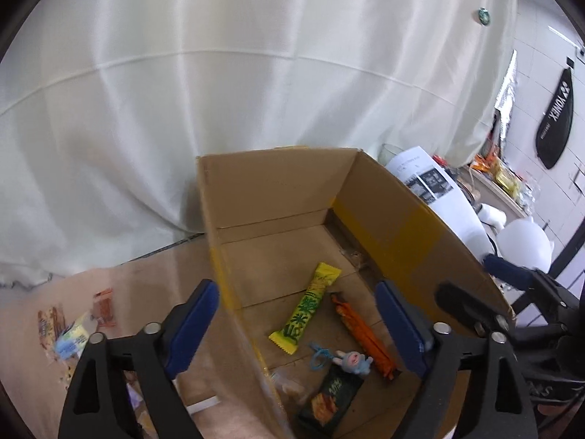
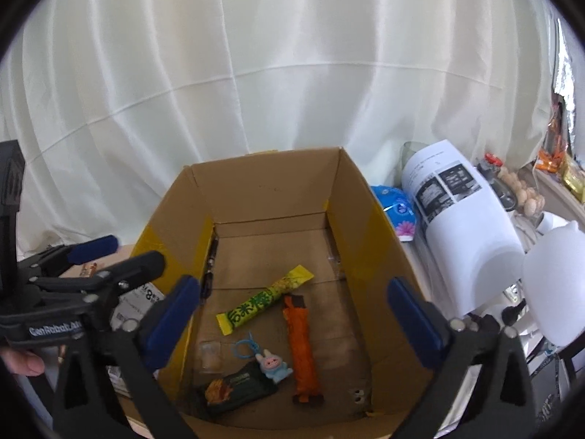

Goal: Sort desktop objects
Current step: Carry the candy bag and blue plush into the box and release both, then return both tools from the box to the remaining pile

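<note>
An open cardboard box (image 1: 278, 190) (image 2: 263, 183) stands in front of both grippers. On its floor lie a yellow-green snack bar (image 1: 307, 307) (image 2: 263, 300), an orange packet (image 1: 365, 336) (image 2: 301, 347), a dark snack packet (image 1: 329, 398) (image 2: 234, 387) and a small blue bunny keychain (image 1: 353, 362) (image 2: 272, 366). My left gripper (image 1: 296, 307) is open and straddles the box's left wall, holding nothing. My right gripper (image 2: 292, 292) is open above the box's inside, also with nothing in it.
Loose snack packets (image 1: 104, 307) lie on the tabletop left of the box. A printed sheet (image 2: 457, 219), a white jug (image 2: 559, 285) and a blue patterned bag (image 2: 398, 208) crowd the right side. A white curtain (image 2: 256, 73) hangs behind. A person's hand (image 2: 22, 362) shows at the left edge.
</note>
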Demonstrator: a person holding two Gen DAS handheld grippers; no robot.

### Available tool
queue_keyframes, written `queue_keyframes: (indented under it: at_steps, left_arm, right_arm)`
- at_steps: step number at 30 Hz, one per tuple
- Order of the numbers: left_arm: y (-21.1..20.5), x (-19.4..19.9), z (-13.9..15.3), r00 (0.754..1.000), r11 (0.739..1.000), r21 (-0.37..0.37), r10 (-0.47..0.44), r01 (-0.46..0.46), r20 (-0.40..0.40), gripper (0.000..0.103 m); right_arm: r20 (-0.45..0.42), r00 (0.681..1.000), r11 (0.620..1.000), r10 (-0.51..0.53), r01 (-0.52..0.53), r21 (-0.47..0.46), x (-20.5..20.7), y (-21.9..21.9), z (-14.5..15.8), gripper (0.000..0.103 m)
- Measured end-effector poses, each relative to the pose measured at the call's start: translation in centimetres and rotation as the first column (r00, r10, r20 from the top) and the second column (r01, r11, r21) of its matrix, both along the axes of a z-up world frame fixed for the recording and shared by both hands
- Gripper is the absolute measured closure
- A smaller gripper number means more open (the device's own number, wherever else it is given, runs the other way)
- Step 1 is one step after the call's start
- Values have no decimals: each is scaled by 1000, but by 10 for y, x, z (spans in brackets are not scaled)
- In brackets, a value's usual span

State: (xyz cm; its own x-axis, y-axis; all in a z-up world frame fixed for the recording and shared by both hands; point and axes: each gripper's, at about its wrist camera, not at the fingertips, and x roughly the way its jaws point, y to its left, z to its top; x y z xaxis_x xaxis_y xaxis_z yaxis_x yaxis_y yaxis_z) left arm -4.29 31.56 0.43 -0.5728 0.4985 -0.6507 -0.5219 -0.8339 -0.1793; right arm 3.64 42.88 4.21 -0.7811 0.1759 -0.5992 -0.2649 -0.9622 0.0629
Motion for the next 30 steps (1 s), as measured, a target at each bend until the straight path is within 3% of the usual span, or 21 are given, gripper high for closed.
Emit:
queue_keyframes:
  at_steps: [2,19,30]
  left_arm:
    - [-9,0,1,999,999,2,32,-32,-14,0]
    - [-113,10,11,976,976,23,216,-215,-40,0]
    - [-199,25,10,928,929,7,371,-371,-27,0]
  right_arm:
    - [-7,1000,1000,-1,1,0,0,-2,0,0]
    - [-56,989,990,139,-139,15,-5,-76,15,0]
    - [-101,963,969,248,-249,3,-13,-144,20,0]
